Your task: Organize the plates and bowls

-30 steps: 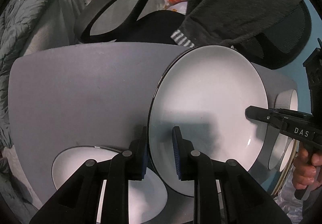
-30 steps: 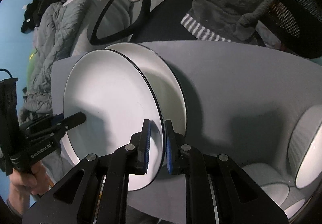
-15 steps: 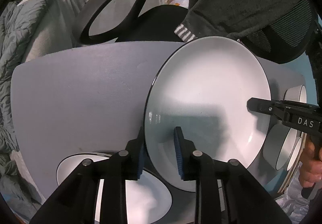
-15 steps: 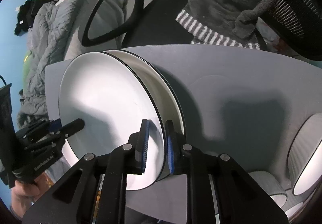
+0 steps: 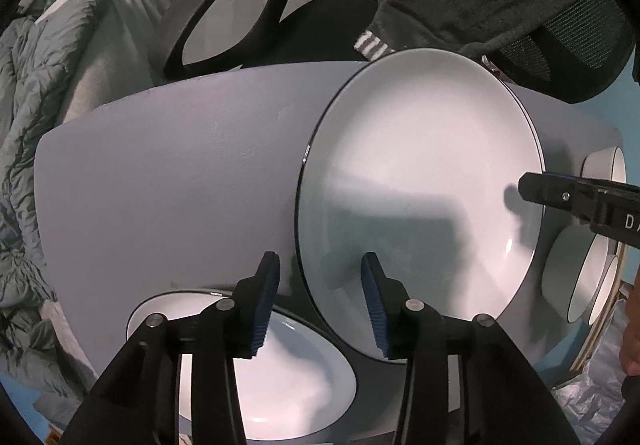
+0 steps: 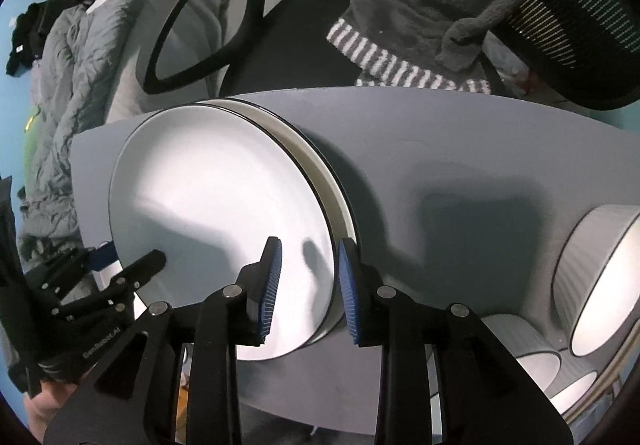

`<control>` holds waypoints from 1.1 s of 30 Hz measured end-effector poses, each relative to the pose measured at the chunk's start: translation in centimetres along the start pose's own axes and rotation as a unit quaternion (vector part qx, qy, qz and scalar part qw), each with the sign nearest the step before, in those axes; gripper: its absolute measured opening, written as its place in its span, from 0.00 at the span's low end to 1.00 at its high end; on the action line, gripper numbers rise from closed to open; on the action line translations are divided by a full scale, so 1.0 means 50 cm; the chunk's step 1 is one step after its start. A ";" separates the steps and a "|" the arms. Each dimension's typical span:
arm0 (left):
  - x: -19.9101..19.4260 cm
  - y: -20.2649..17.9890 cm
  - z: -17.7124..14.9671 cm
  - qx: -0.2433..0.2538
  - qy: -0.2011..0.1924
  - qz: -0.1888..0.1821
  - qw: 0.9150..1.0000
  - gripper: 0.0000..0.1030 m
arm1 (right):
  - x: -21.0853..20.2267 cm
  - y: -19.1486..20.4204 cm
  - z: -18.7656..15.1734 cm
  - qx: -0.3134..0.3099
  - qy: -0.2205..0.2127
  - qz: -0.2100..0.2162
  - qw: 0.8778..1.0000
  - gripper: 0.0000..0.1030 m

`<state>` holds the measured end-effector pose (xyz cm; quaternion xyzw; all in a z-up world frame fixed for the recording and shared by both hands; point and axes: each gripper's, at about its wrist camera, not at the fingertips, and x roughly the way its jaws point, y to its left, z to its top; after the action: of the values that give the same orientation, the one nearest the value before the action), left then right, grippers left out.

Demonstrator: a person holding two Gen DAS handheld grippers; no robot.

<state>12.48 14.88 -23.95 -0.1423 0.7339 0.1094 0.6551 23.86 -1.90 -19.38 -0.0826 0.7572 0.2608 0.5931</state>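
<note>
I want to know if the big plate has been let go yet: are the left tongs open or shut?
Open. The left tongs straddle the big plate rim, with a clear gap on both sides of it.

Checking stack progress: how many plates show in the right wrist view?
2: upper plate between the fingers of the open right gripper, lower plate beneath it on the grey table. Others may be hidden.

1. You have a white, black-rimmed top plate (image 6: pixel 216 205) lying on a second plate (image 6: pixel 320 169) near the tabletop's left edge.
2. A third plate (image 5: pixel 280 377) lies flat at the near-left corner.
3. White ribbed bowls (image 6: pixel 600 277) sit grouped at the right edge.
</note>
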 end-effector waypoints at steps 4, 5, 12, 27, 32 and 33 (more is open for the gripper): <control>-0.006 -0.011 -0.007 0.011 -0.006 0.022 1.000 0.45 | -0.008 0.003 -0.005 -0.005 -0.006 -0.010 1.000 0.27; -0.007 -0.013 -0.008 0.013 -0.008 0.026 1.000 0.46 | -0.012 0.004 -0.007 -0.006 -0.010 -0.014 1.000 0.28; -0.035 -0.006 -0.022 -0.007 -0.029 0.011 1.000 0.51 | -0.041 0.002 -0.031 0.000 -0.041 -0.044 0.998 0.38; -0.116 0.105 -0.123 -0.092 -0.077 -0.009 0.993 0.55 | -0.073 0.106 -0.093 -0.030 -0.056 0.071 0.996 0.51; -0.128 0.173 -0.179 -0.135 -0.103 -0.034 0.985 0.65 | -0.046 0.193 -0.088 -0.053 -0.036 0.109 0.992 0.64; -0.129 0.188 -0.191 -0.147 -0.108 -0.040 0.982 0.67 | -0.041 0.207 -0.087 -0.055 -0.032 0.113 0.992 0.64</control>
<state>0.92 20.80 -16.69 -0.2537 0.6283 0.2041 0.7066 16.21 4.36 -13.70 -0.0206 0.7269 0.3700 0.5783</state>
